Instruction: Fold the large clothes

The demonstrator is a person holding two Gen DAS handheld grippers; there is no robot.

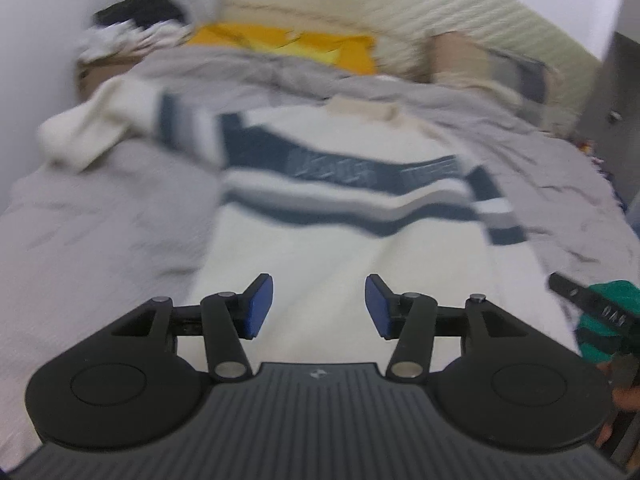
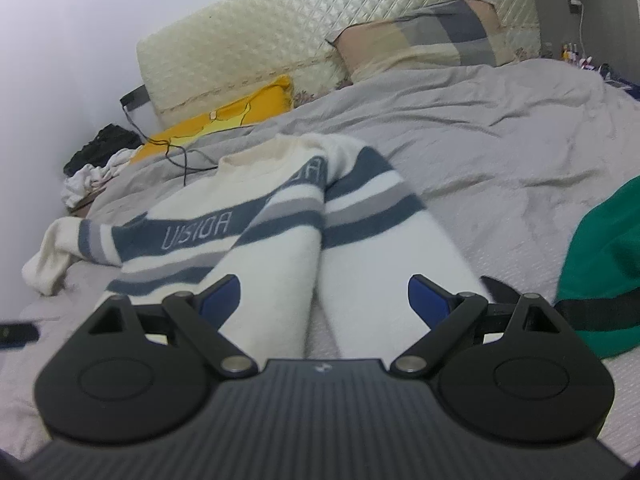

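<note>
spread flat across the grey bedsheet point(image 2: 460, 128), a cream sweater point(image 1: 320, 240) with navy and grey stripes, lettering woven into the widest navy band. in the right wrist view, one sleeve point(image 2: 372, 216) already folded in, lying alongside the body of the garment; the other sleeve point(image 1: 92, 128) still stretched out sideways toward the wall. above the lower part of the sweater, the left gripper point(image 1: 319, 306), blue pads apart, nothing between them, touching no cloth. over the folded sleeve and hem, the right gripper point(image 2: 324, 300), jaws spread very wide, likewise holding nothing. beyond the sweater, a yellow cloth point(image 2: 224, 120) under a thin black cable point(image 2: 180, 152), a quilted cream headboard point(image 2: 280, 32) and a patchwork pillow point(image 2: 424, 36). at the right edge, a green garment point(image 2: 600, 264) with a black strap. left view blurred.
</note>
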